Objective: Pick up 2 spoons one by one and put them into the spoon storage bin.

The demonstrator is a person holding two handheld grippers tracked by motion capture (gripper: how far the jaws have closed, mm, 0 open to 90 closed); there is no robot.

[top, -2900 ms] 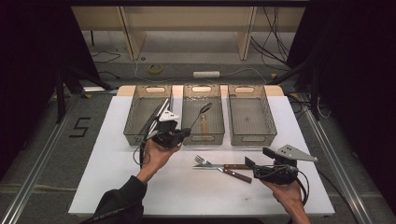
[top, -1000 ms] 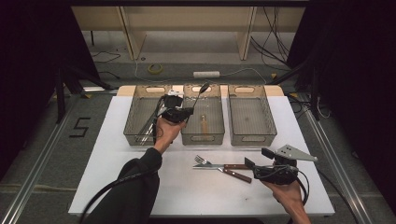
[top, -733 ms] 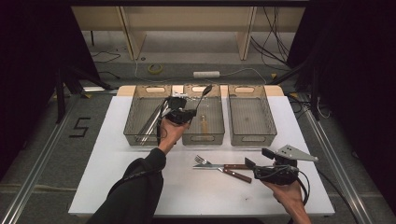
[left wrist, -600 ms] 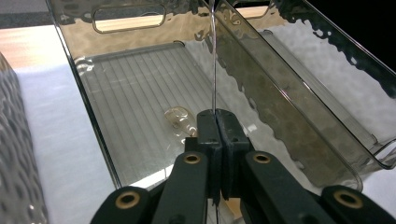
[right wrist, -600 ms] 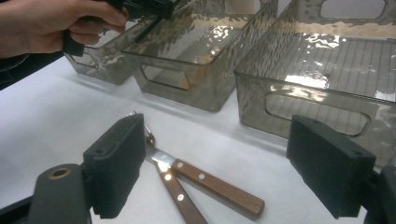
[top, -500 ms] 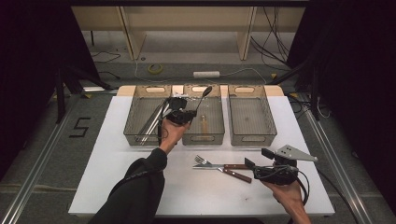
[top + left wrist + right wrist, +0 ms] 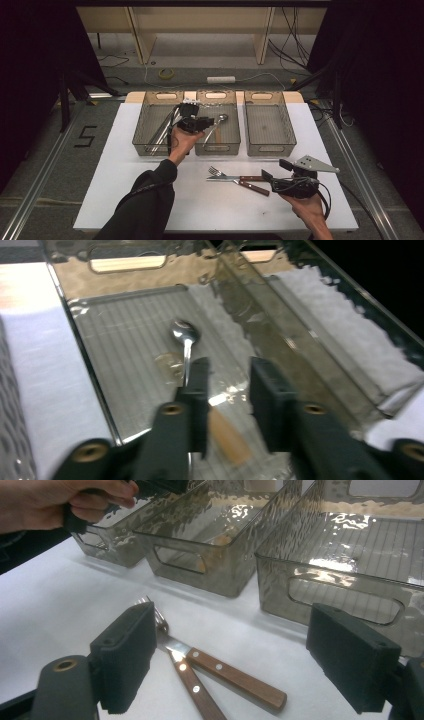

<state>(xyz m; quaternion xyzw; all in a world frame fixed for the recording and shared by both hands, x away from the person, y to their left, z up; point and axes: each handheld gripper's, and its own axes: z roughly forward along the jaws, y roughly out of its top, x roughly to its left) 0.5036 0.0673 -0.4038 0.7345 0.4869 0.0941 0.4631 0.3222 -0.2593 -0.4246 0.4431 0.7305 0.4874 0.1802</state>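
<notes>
The spoon point(image 7: 184, 338) was down in the middle bin point(image 7: 231, 146), bowl toward the far wall, wooden handle toward the near one. The left gripper point(image 7: 227, 390) hung right above it, and its fingers had just been opening: they stood apart, the spoon's neck running under the left one and the handle lying below the gap, no pad pressing on it. By my reading that was a release, and the spoon's sorting was done.

In the high view the left bin point(image 7: 144, 131) already held a bundle of long metal utensils point(image 7: 161, 131), leaning along it; which kind, too small to tell. The right bin point(image 7: 286, 140) had no cutlery in it.

What was left lay on the white worktop point(image 7: 100, 180): a fork point(image 7: 216, 172) and a second wooden-handled piece point(image 7: 252, 187), probably a knife, crossed near the front, just ahead of the bins and well clear of them. The right gripper point(image 7: 230, 660) sat low by those two, fingers spread wide with nothing between them, the handles lying on the worktop in the gap.

So, judging from the layout, the job stood past halfway: one bin filled, the spoon delivered, two pieces to lift and sort, the fork and its neighbour likely next for the right hand.
</notes>
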